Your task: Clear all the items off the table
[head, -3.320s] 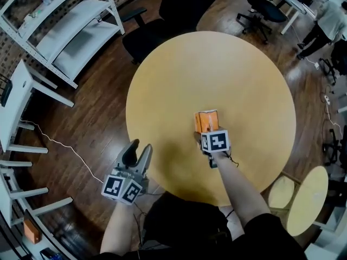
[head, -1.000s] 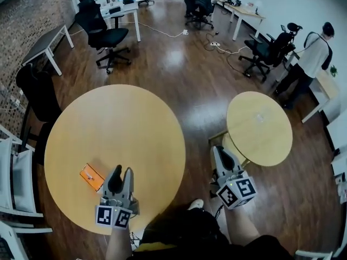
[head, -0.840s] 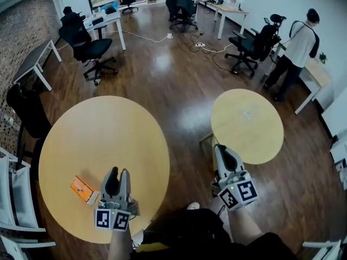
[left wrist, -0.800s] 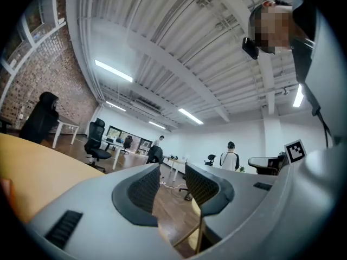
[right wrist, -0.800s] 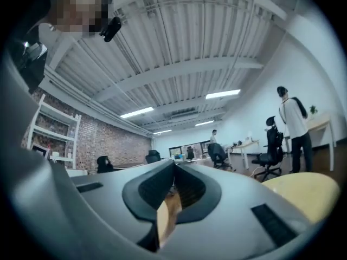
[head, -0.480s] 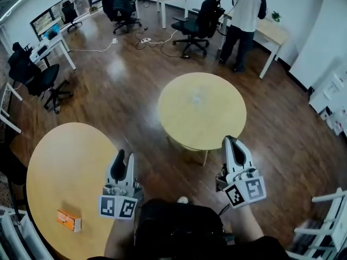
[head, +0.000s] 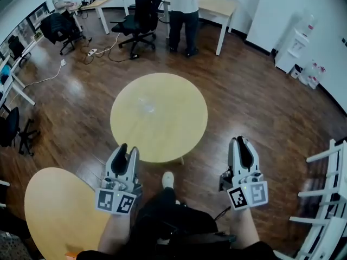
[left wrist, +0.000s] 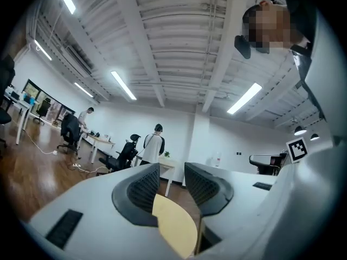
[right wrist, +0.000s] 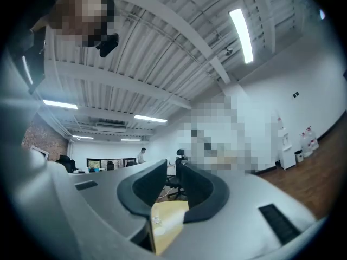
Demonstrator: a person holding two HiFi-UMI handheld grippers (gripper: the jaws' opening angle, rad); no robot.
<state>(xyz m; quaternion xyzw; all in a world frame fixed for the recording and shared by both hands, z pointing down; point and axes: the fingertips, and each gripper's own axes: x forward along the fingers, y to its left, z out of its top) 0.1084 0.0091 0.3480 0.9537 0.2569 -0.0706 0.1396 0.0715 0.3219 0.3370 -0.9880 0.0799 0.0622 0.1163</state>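
A small round yellow table (head: pixel 176 137) stands on the wood floor straight ahead, with a small clear glass-like thing (head: pixel 145 104) on its top. My left gripper (head: pixel 127 150) hovers short of the table's near edge, open and empty; the tabletop (left wrist: pixel 176 226) shows between its jaws. My right gripper (head: pixel 242 141) is over the floor to the table's right. Its jaws have just been opening, stand a narrow gap apart and hold nothing; the table (right wrist: pixel 172 216) lies beyond them. The orange box is out of sight.
The larger round table (head: pixel 49 210) fills the bottom left corner. A person (head: pixel 183 4) stands at a desk (head: pixel 217 4) at the back, next to office chairs (head: pixel 140 15). A white rack (head: pixel 322 199) is at the right edge. My shoe (head: pixel 168 179) shows below.
The view has swung right. The large table slid to the bottom left, the orange box left the picture, and the small table now sits centred ahead of both grippers.
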